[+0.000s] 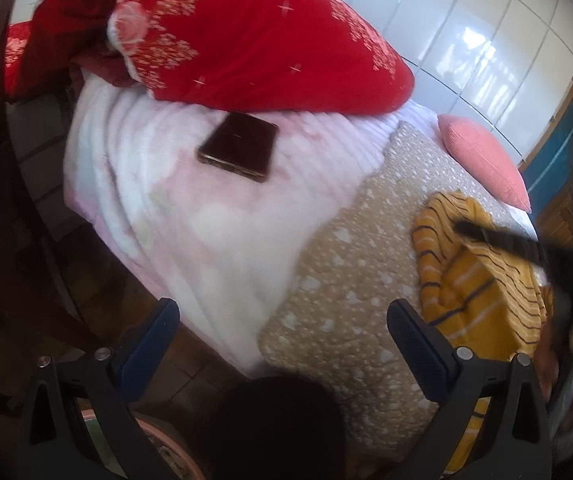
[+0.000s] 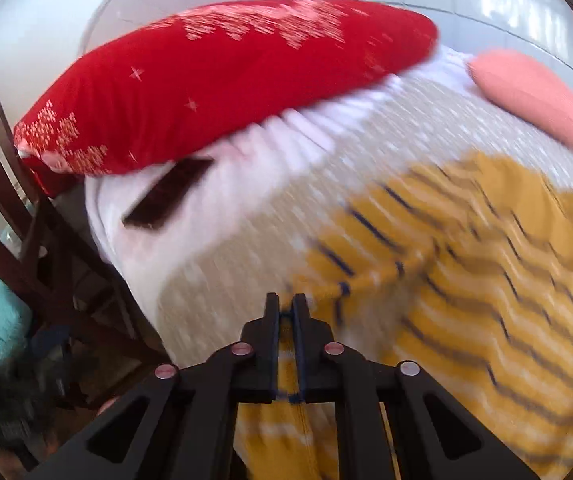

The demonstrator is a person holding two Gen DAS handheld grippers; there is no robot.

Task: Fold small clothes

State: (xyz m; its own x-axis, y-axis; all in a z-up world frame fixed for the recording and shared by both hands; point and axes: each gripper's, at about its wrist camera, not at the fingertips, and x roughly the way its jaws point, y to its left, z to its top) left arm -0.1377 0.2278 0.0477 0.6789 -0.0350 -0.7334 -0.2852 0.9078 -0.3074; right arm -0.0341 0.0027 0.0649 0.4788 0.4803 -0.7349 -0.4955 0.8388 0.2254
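Observation:
A small mustard-yellow garment (image 1: 482, 288) with dark and white stripes lies on a beige dotted quilt (image 1: 346, 280) on the bed. In the right wrist view my right gripper (image 2: 286, 304) is shut on an edge of the striped garment (image 2: 486, 280), and yellow cloth shows between its fingers. The picture there is blurred. In the left wrist view my left gripper (image 1: 284, 316) stands open above the quilt's near edge, to the left of the garment, with nothing between its fingers. A dark blurred gripper (image 1: 526, 248) lies over the garment's right side.
A dark phone (image 1: 238, 146) lies on the white-pink fleecy blanket (image 1: 166, 208). A big red pillow (image 1: 246, 40) sits behind it, and a pink cushion (image 1: 486, 160) lies at the far right. A dark wooden chair (image 2: 26, 220) stands left of the bed.

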